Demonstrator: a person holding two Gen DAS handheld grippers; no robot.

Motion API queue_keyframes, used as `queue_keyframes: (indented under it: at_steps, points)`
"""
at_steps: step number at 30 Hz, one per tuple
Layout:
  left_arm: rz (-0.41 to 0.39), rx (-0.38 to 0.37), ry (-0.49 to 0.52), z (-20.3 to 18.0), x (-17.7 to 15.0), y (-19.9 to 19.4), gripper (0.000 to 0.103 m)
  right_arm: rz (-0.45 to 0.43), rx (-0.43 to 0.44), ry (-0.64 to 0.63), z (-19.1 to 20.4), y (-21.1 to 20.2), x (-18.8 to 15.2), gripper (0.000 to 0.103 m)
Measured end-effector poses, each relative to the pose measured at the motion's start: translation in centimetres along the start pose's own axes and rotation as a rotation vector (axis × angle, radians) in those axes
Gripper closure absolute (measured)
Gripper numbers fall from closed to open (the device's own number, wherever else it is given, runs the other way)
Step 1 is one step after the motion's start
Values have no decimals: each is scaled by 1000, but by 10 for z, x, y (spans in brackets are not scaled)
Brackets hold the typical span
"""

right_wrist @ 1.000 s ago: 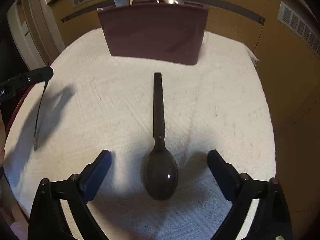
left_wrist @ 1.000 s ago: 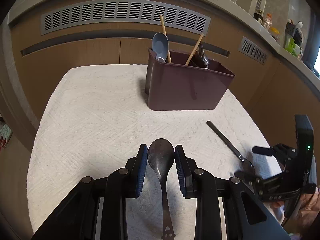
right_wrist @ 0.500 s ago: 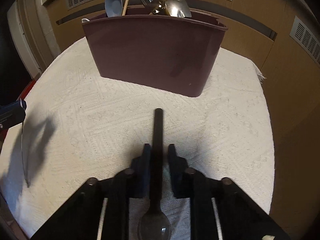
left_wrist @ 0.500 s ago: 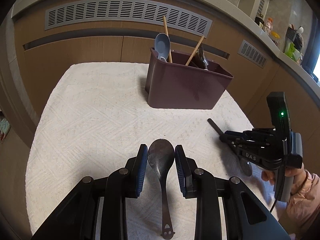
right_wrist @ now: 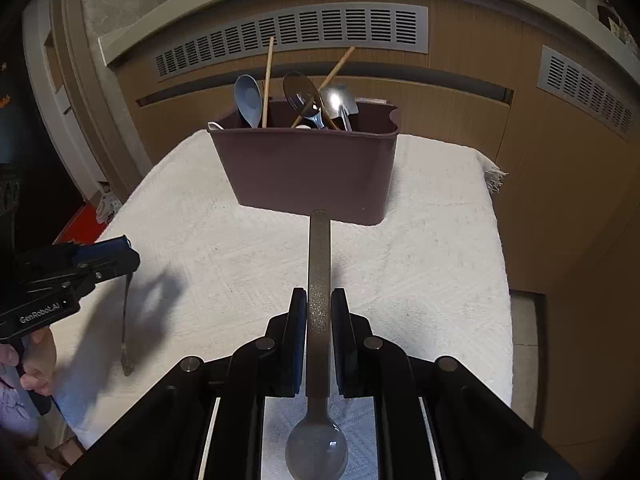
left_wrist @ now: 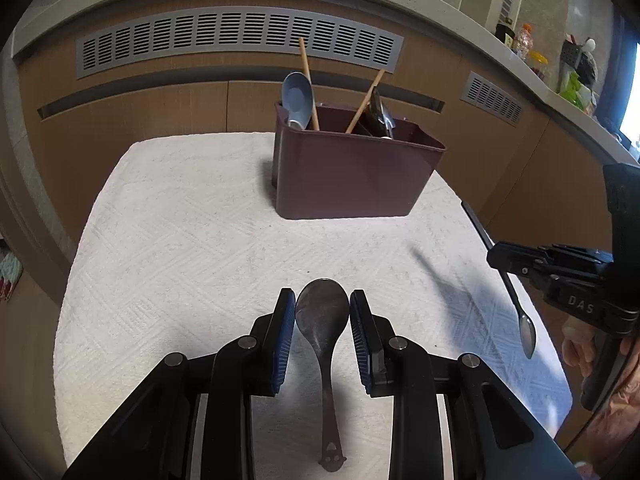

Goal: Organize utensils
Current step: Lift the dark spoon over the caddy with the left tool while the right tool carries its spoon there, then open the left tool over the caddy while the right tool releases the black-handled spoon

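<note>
You pinch a dark metal spoon (left_wrist: 322, 316) in your left gripper (left_wrist: 322, 320) and a long-handled grey spoon (right_wrist: 319, 280) in your right gripper (right_wrist: 319, 316), both lifted, ready for the far maroon plastic holder (left_wrist: 348, 176).

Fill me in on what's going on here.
A person is sorting cutlery with a hand-held claw in each hand. The left claw is shut on the bowl of a dark metal spoon, whose handle hangs down. The right claw is shut on the handle of a long dark spoon, lifted off the white towel. Both spoons are in the air, short of the maroon caddy, which already holds spoons and wooden chopsticks.
</note>
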State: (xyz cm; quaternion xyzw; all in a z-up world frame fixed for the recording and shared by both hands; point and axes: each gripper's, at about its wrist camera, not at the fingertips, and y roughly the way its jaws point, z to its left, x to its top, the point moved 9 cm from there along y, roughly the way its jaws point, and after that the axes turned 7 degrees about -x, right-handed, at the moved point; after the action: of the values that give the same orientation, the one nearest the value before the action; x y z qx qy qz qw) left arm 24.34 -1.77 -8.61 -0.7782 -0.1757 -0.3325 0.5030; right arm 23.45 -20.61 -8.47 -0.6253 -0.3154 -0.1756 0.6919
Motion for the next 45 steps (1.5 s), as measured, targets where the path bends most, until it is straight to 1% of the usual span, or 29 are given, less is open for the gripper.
queue_keyframes:
  at_steps: [8, 12, 14, 16, 18, 21, 23, 26, 28, 32, 36, 39, 41, 45]
  points:
    - [-28, -16, 29, -19, 8, -12, 74, -69, 42, 27, 4, -21, 6, 93]
    - [-77, -43, 33, -29, 29, -26, 74, -135, 49, 42, 3, -36, 22, 92]
    - [-121, -67, 39, -35, 51, -38, 74, -191, 44, 44, 2, -50, 40, 92]
    - [-192, -85, 63, -44, 85, -57, 75, -271, 26, 24, 1, -68, 65, 93]
    - [-259, -94, 91, -52, 117, -74, 75, -371, 11, 10, 1, -93, 99, 92]
    - [-351, -112, 122, -61, 168, -94, 75, -487, -14, 12, -4, -120, 146, 92]
    - [-393, -109, 138, -64, 198, -98, 75, -544, -39, 20, -9, -129, 172, 92]
    - [-423, -85, 168, -66, 227, -94, 75, -587, -44, 32, -15, -128, 202, 92]
    - [-431, -67, 179, -63, 241, -86, 75, -597, -55, 39, -19, -121, 211, 92]
    - [-404, -74, 155, -49, 249, -61, 75, -594, -32, 65, -25, -94, 223, 92]
    - [-358, -85, 118, -35, 246, -33, 75, -559, -31, 81, -30, -59, 224, 92]
    - [-328, -91, 101, -27, 241, -13, 75, -536, -63, 76, -32, -33, 223, 92]
    - [-311, -99, 97, -25, 235, -2, 75, -513, -83, 78, -32, -17, 220, 92]
    - [-278, -91, 103, -22, 226, 18, 75, -481, -97, 82, -33, 10, 216, 92]
